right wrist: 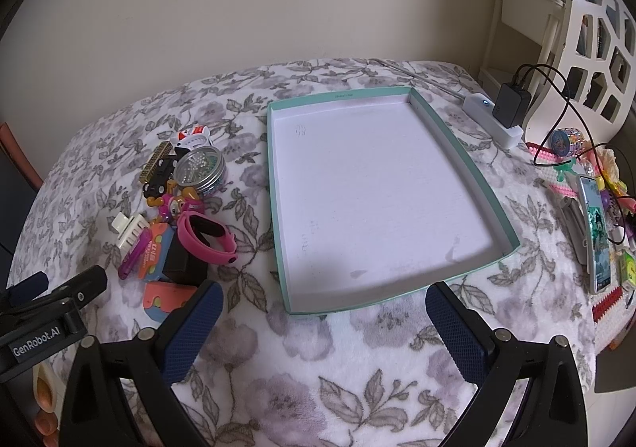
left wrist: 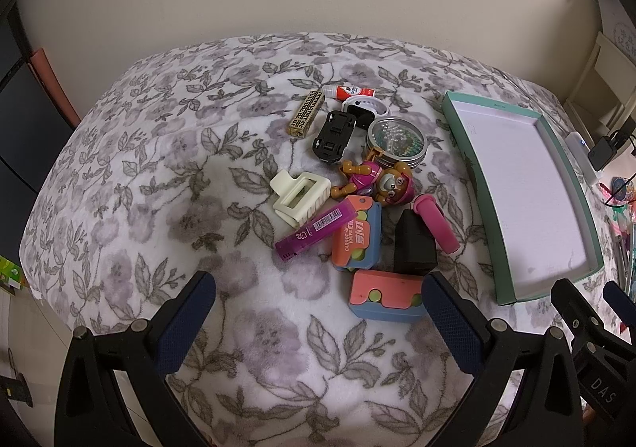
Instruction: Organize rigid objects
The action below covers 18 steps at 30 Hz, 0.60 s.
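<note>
Both grippers, left gripper (left wrist: 318, 324) and right gripper (right wrist: 324, 331), hover wide open and empty above the floral blanket (left wrist: 131, 184). Beyond them the toy pile (left wrist: 353, 208) lies just left of the teal tray (right wrist: 278, 184), whose white floor is bare.

Black fingers (left wrist: 187, 327), blue textured pads (right wrist: 457, 331)

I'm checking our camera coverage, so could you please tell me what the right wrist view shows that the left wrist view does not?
Only the right wrist view shows the phone and the beaded clutter beside it at the far right, plus the white shelf.

Only the left wrist view shows the cream hair clip whole and the gold lighter lengthwise.

Both show the empty green tray, the pile of small items left of it, the round tin, the pink band, and the flowered blanket. Both grippers are open.
</note>
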Each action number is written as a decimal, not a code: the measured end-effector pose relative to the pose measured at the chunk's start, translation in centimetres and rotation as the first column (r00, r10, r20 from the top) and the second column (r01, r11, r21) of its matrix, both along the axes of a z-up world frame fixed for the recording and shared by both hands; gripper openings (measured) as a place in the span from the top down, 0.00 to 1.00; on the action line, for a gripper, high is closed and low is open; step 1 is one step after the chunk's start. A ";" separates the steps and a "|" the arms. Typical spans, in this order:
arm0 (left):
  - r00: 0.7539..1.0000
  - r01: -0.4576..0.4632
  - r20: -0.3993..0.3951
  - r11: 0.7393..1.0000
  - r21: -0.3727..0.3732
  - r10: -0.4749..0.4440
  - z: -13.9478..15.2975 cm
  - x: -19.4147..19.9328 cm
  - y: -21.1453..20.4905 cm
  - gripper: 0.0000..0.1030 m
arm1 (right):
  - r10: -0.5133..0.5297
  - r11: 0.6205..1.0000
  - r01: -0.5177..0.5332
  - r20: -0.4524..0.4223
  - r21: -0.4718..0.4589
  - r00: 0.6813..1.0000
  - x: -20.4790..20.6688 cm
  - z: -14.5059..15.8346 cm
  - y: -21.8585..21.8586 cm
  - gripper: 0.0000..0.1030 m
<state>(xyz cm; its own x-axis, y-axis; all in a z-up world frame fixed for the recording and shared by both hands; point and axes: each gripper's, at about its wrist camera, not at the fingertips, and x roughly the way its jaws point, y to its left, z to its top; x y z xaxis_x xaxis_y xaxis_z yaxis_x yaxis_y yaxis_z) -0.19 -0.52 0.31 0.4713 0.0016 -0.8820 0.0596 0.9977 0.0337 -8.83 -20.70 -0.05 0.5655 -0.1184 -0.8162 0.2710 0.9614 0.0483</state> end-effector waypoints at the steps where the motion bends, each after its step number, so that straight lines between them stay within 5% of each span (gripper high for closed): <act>1: 1.000 0.000 0.000 1.000 0.000 0.000 0.0 0.0 0.0 0.00 | 0.000 1.000 0.000 0.000 0.000 1.000 0.0 0.0 0.0 0.00; 18: 1.000 -0.024 0.002 1.000 -0.014 0.024 0.1 0.1 0.8 0.00 | 0.031 0.999 -0.031 0.003 -0.014 1.000 -0.1 -0.2 0.9 0.00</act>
<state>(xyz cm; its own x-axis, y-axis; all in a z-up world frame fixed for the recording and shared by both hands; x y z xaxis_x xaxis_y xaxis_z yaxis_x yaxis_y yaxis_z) -0.14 0.27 0.43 0.4731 0.0005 -0.8810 0.0352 0.9992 0.0195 -8.89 -19.78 -0.21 0.5715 -0.1126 -0.8129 0.2413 0.9698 0.0353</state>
